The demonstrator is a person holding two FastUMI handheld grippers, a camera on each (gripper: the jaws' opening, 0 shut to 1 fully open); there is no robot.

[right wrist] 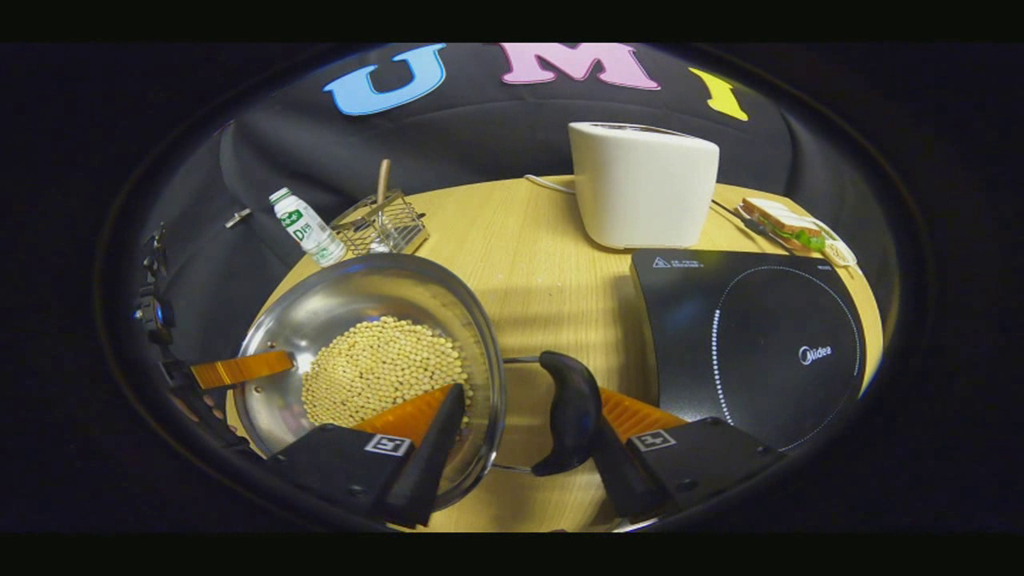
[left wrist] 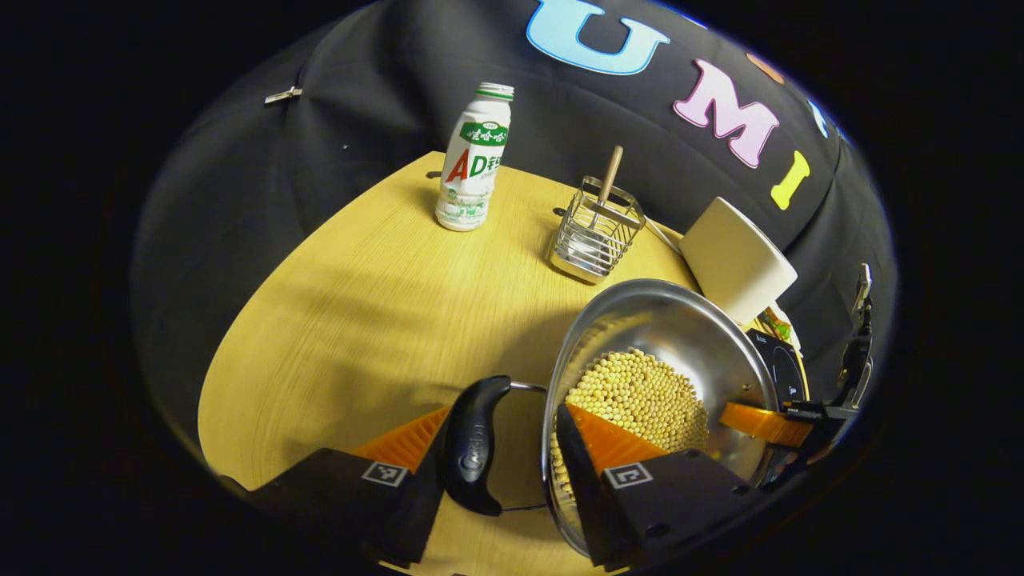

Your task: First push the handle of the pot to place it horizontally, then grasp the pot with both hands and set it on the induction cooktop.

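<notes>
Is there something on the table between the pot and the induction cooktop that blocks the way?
Nothing visible does. In the right gripper view, only bare table lies between the pot and the induction cooktop. The toaster stands behind that gap, near the cooktop's far corner.

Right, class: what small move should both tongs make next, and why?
Probably squeeze both tongs shut: the left gripper and right gripper each straddle a handle and the rim of the pot, one finger inside; firm grip is unclear, and the cooktop sits beside it.

The wooden table (right wrist: pixel 544 264) carries pot (right wrist: pixel 376 352), cooktop (right wrist: pixel 752 336), toaster (right wrist: pixel 644 184), bottle (right wrist: pixel 308 228), wire basket (right wrist: pixel 384 224), sandwich (right wrist: pixel 788 224).
</notes>
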